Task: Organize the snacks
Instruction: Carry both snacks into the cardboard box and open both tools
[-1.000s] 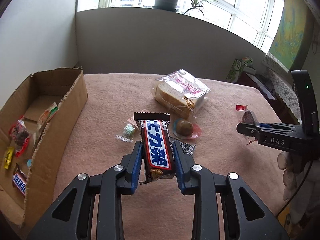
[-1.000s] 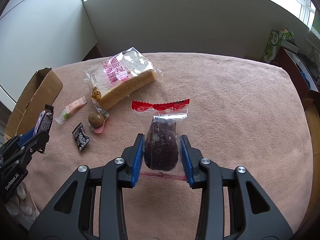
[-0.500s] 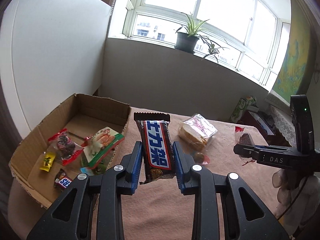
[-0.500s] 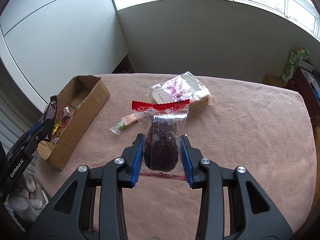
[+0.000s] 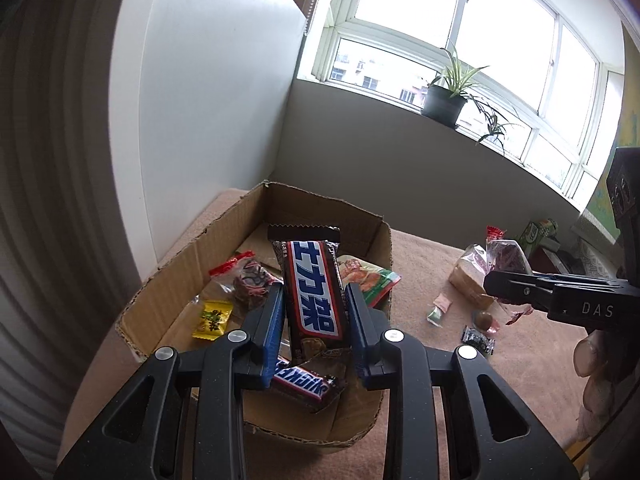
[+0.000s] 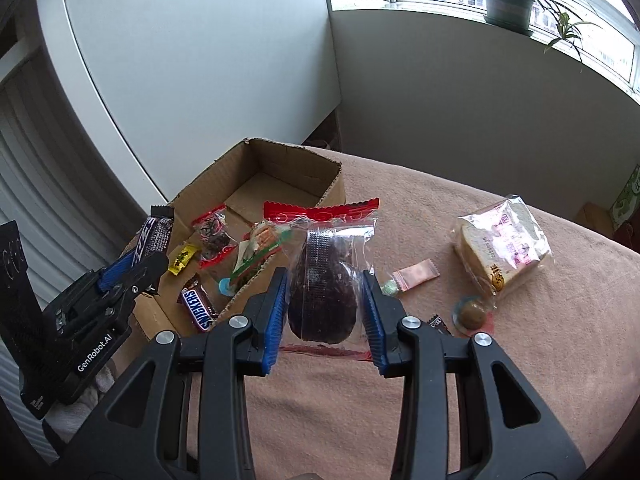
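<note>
Over the open cardboard box (image 5: 224, 240) now hangs the Snickers bar (image 5: 314, 294), pinched upright between the blue pads of the left claw (image 5: 314, 320), which is closed firmly on its wrapper. A second ago that bar was out above the middle of the desk (image 6: 520, 340); half a second ago it had only reached the box's near right corner. It has since swung left and sits directly above the snacks already inside: another Snickers (image 5: 306, 384), a yellow sweet (image 5: 212, 318), a red-edged packet (image 5: 248, 280) and a green-and-orange pouch (image 5: 366, 276). To my eye the carry is done, and only the release remains.

Just right of the box, the right claw (image 6: 324, 300) is clamped on a clear bag holding a dark cake (image 6: 322, 284), and it too has closed in from mid-desk, so it looks next in line. Further right, the sliced bread (image 6: 504, 244), a pink sachet (image 6: 416, 274), a brown ball sweet (image 6: 472, 314) and a small black packet (image 5: 478, 340) lie loose on the desk, waiting.
</note>
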`<state>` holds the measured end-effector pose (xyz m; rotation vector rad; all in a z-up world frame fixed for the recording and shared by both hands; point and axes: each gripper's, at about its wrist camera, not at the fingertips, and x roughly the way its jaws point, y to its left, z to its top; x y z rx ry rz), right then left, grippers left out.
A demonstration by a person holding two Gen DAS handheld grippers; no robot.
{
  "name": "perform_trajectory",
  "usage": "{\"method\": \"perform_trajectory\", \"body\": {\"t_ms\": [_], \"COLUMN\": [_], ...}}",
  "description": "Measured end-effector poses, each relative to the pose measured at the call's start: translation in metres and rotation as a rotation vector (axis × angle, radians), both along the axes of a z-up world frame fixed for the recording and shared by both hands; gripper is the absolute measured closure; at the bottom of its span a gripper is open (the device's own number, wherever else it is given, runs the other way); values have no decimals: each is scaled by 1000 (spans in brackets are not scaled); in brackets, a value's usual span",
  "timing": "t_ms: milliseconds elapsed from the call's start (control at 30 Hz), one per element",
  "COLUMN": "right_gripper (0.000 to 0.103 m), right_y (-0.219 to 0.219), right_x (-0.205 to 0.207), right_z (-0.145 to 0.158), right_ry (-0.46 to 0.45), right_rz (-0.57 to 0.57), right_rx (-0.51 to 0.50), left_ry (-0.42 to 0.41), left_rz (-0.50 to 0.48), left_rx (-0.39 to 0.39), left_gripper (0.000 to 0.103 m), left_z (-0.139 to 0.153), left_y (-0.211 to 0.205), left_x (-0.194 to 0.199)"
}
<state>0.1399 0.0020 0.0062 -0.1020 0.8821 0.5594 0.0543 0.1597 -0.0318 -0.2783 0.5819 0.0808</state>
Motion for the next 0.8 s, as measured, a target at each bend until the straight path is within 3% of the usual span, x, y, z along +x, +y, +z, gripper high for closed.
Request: {"method": "perform_trajectory", "body": {"t_ms": [367, 433, 500, 567, 633, 800], "right_gripper": [66, 57, 22, 11, 11, 10], "right_y": [67, 74, 75, 77, 78, 74], "right_x": [15, 19, 21, 20, 20, 21], "right_z": [-1, -3, -3, 0, 4, 5], "right_ry": [10, 16, -1, -32, -39, -41], "right_rz": [22, 18, -8, -30, -38, -57], "right_rx": [-11, -12, -15, -17, -21, -20], "left_ry": [-4, 0, -2, -16, -38, -38], "left_rz": [28, 17, 21, 22, 28, 29], "left_rx": [-44, -45, -37, -41, -38, -36], "left_gripper": [75, 74, 72, 49, 39, 39], "left_z": [-5, -7, -7, -6, -4, -5], "left_y": [25, 26, 27, 28, 30, 35], "left_x": [-7, -6, -5, -6, -12, -16]}}
